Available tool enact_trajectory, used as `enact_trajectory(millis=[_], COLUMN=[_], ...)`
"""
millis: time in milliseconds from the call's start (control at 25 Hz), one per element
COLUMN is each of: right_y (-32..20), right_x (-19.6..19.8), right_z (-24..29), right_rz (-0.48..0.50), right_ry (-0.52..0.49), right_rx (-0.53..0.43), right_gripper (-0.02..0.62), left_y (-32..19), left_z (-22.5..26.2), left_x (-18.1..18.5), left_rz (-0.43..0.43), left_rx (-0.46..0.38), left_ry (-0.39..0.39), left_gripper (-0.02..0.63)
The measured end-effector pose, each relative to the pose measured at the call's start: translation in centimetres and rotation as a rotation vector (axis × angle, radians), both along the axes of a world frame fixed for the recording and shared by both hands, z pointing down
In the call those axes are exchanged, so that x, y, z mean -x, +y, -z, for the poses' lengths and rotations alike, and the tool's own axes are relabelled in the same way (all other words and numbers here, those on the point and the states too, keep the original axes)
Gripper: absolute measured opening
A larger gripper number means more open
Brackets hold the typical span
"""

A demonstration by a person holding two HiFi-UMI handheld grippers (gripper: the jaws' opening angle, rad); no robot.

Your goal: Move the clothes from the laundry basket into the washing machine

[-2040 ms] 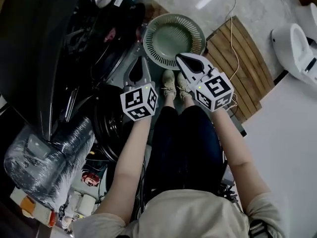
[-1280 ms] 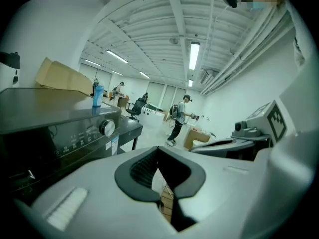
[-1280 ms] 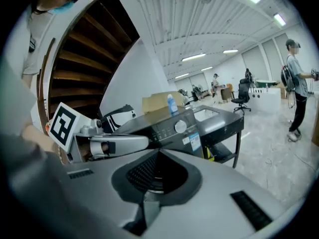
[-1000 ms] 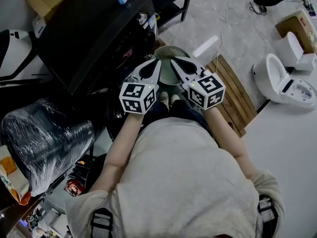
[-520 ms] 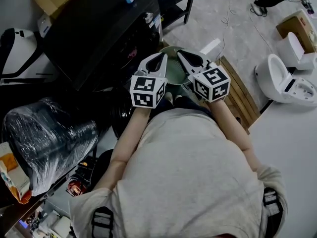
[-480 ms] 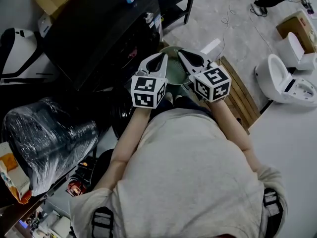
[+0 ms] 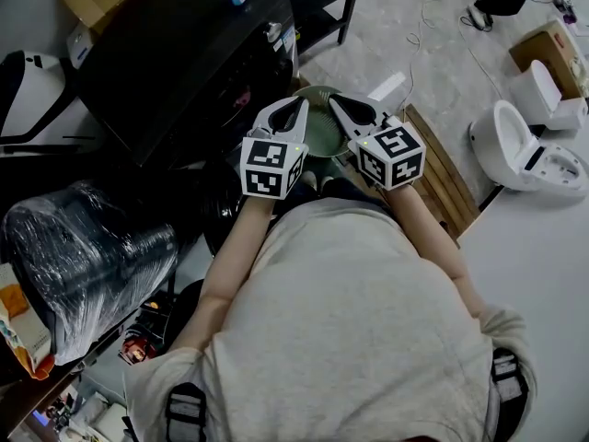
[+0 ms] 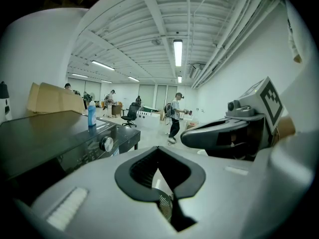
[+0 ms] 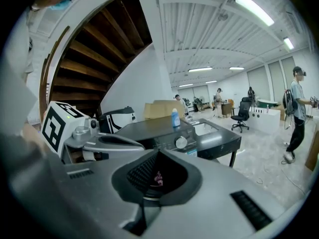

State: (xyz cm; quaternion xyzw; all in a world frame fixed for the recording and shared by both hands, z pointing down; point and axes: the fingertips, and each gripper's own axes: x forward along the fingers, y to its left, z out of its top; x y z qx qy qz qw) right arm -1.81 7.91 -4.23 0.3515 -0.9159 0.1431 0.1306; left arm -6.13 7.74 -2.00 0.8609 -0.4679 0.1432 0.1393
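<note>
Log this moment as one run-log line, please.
left gripper: shut, empty | right gripper: shut, empty | both side by side above round green plastic laundry basket | black washing machine: at left

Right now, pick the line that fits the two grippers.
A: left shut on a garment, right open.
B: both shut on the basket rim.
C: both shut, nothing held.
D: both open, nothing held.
C: each gripper's own view shows it, as the left gripper and the right gripper both have their fingers closed tip to tip with no cloth between them.
</note>
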Motion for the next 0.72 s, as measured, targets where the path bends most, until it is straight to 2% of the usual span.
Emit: enact_trajectory(millis=[720], right_y=[0.0], right_x=[0.3], right_z=[-0.8], right_rz=[0.018], right_ry=[0.017], right_rx=[0.012], right_gripper=[0.009], left_y=[0.3], left_z=[-1.3], left_x=[-0.5], left_rz=[0.006], left_rx=[0.066], left_ry=[0.079], left_gripper=[0.009])
